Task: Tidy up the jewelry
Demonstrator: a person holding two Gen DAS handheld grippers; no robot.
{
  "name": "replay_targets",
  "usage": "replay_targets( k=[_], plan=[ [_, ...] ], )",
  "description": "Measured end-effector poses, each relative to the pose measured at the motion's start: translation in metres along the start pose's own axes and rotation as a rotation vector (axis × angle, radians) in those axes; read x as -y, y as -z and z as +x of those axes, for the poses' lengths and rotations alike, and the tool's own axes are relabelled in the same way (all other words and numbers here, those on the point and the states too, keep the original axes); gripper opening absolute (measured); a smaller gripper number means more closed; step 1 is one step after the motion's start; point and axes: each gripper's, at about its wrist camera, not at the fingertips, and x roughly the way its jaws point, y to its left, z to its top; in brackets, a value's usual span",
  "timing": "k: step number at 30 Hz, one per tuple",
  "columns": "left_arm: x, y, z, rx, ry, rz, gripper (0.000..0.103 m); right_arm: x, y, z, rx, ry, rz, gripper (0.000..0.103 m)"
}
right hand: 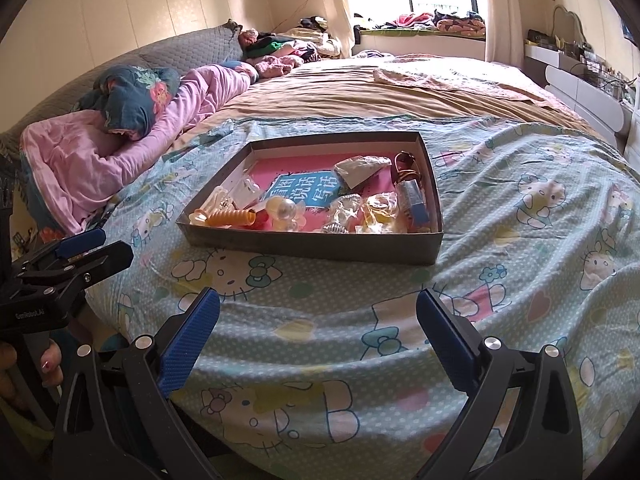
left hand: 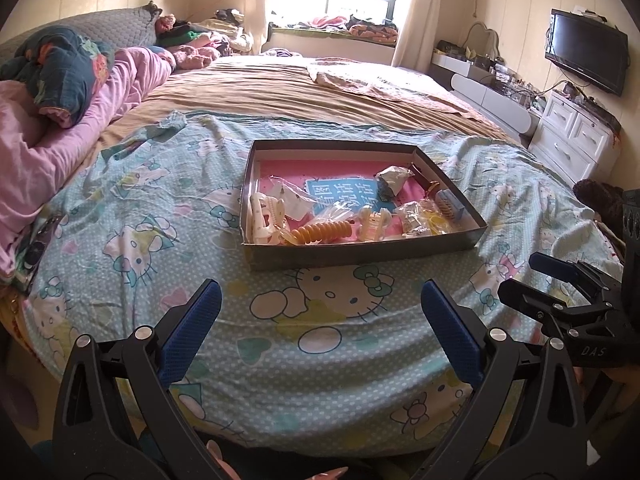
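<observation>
Your left gripper (left hand: 320, 312) sits at the bottom of the left wrist view with its blue pads spread wide and nothing between them, hanging above the cartoon-cat bedsheet (left hand: 168, 216) near the edge of the bed. Your right gripper (right hand: 318, 320) is the same in the right wrist view: wide apart, empty, low in the frame over the sheet. Each one also shows at the edge of the other's view, the right at the lower right, the left at the lower left, and there you can't tell how far apart their fingers are.

The jewelry is all in the shallow grey box (left hand: 360, 254) lying on the sheet at the middle of both views, beyond both grippers and apart from them. Along its near wall, from left to right in the left wrist view, you have a cream hair claw (left hand: 262, 218), an orange spiral hair tie (left hand: 324, 232), a small clear claw clip (left hand: 374, 226) and some crinkled clear bags (left hand: 416, 218). A blue comb (left hand: 450, 202) lies against the right wall, and a silvery packet (left hand: 392, 178) is toward the far right corner. The box floor is pink, with a blue card (left hand: 340, 192) printed with white characters
</observation>
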Motion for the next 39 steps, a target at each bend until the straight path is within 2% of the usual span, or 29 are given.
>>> replay_targets(
  k=[39],
  plan=[
    [0.0044,0.0016,0.0005,-0.007,-0.010,0.006,0.093,0.0041,-0.0006,-0.0010,0.005,-0.001,0.010,0.098]
  ],
)
